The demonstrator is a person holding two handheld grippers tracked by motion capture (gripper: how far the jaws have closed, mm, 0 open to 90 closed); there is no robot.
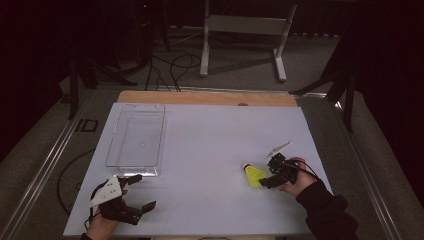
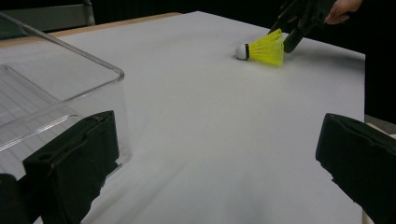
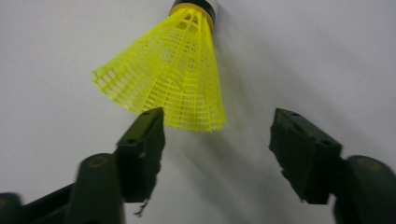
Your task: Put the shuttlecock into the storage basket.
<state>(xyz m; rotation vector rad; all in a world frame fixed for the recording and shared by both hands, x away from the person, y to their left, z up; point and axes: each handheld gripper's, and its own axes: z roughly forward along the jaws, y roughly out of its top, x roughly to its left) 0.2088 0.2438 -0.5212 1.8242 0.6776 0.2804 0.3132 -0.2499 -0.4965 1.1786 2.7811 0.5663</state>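
High view: shuttlecock point(image 1: 254, 176) near table's point(image 1: 210, 150) right edge.

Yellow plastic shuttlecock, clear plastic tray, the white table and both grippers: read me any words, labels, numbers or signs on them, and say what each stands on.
None: no view shows readable text.
Yellow plastic mesh shuttlecock with its black-banded white cap: no print visible.
Clear plastic rectangular tray: no label visible.
White table top: blank.
Right gripper and left gripper, black jaws: no markings legible.
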